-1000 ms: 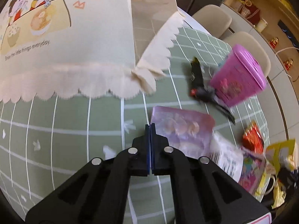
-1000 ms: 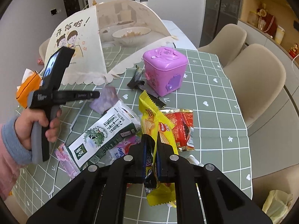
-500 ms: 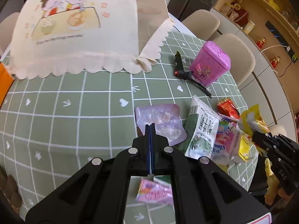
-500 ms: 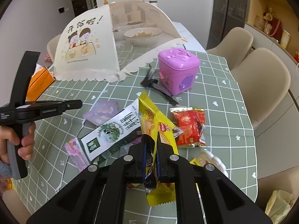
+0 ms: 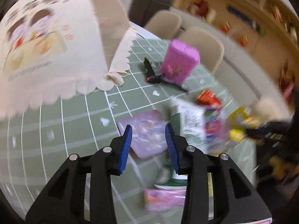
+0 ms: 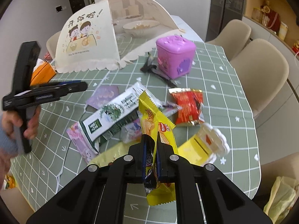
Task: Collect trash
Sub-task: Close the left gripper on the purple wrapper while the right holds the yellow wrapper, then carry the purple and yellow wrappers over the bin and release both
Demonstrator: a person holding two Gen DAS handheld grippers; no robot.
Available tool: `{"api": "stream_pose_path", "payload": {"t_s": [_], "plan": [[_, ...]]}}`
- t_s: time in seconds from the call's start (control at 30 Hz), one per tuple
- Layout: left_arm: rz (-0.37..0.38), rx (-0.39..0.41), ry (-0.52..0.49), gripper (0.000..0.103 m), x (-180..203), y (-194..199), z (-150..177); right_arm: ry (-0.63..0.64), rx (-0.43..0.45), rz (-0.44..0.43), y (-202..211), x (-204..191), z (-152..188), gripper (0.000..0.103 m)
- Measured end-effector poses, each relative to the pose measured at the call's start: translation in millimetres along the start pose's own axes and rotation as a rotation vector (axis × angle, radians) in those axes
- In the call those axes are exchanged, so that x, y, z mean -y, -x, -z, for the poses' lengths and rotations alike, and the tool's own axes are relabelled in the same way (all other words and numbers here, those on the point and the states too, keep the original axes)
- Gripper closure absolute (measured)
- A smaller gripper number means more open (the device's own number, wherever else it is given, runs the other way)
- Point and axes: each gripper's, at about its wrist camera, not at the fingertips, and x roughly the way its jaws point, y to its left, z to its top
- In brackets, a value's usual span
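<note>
My right gripper (image 6: 151, 145) is shut on a yellow biscuit wrapper (image 6: 151, 119) and a dark wrapper, held above the table. My left gripper (image 5: 148, 130) is open and empty above a pale purple packet (image 5: 147, 136), which also shows in the right wrist view (image 6: 103, 97). The left gripper appears in the right wrist view (image 6: 80, 85). A green-and-white carton (image 6: 114, 115), a red wrapper (image 6: 187, 104), a pink wrapper (image 6: 80, 141) and a black wrapper (image 6: 149, 65) lie on the green checked tablecloth (image 6: 224, 97). A purple lidded bin (image 6: 175, 56) stands beyond them.
A cream mesh food cover (image 6: 104, 43) stands at the back left over a bowl. An orange tissue box (image 6: 42, 71) sits at the left edge. A yellow and white packet (image 6: 207, 143) lies near the right gripper. Beige chairs (image 6: 259, 71) stand along the right side.
My left gripper has opened and dropped closer over the purple packet; its view is blurred by motion. My right gripper has kept hold of the yellow wrapper and barely moved.
</note>
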Motion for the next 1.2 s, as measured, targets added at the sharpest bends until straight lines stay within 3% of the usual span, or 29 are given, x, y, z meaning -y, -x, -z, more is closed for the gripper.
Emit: {"api": "stream_pose_path", "payload": {"t_s": [0.07, 0.1, 0.2, 0.27, 0.3, 0.5, 0.53, 0.57, 0.67, 0.97, 1.2], "plan": [[-0.088, -0.058, 0.011, 0.069, -7.4, -13.2, -0.9, -0.015, -0.002, 0.003, 0.7, 0.8, 3.5, 0.094], [-0.087, -0.087, 0.079, 0.069, -14.2, -15.1, 1.6, -0.023, -0.001, 0.004, 1.6, 1.8, 5.6, 0.094], [0.065, -0.124, 0.358, 0.069, -30.3, -7.5, 20.2, -0.044, -0.007, 0.009, 2.6, 4.6, 12.4, 0.094], [0.124, -0.120, 0.442, 0.069, -30.5, -6.2, 28.7, -0.049, -0.017, 0.016, -0.1, 5.8, 16.1, 0.094], [0.115, -0.114, 0.458, 0.069, -27.6, -7.1, 30.9, -0.047, -0.021, 0.019, -1.5, 5.8, 16.8, 0.094], [0.000, -0.087, 0.517, 0.070, -19.2, -24.7, 26.8, -0.021, -0.009, 0.052, -5.9, -2.8, 14.3, 0.094], [-0.015, -0.087, 0.526, 0.079, -18.4, -26.7, 25.7, -0.024, -0.007, 0.051, -5.8, -3.0, 13.9, 0.094], [-0.031, -0.090, 0.532, 0.094, -17.5, -28.8, 24.8, -0.029, -0.005, 0.049, -5.7, -3.2, 14.1, 0.094], [-0.061, -0.086, 0.520, 0.100, -11.9, -31.6, 21.1, -0.035, -0.001, 0.042, -3.4, -3.4, 13.5, 0.094], [-0.092, 0.054, 0.387, 0.102, 17.6, 45.0, 6.0, 0.003, 0.076, 0.033, 30.4, -9.6, 9.6, 0.094], [-0.086, 0.137, 0.365, 0.102, 60.2, 100.5, -0.5, 0.029, 0.160, 0.008, 79.1, 0.5, 14.9, 0.094]]}}
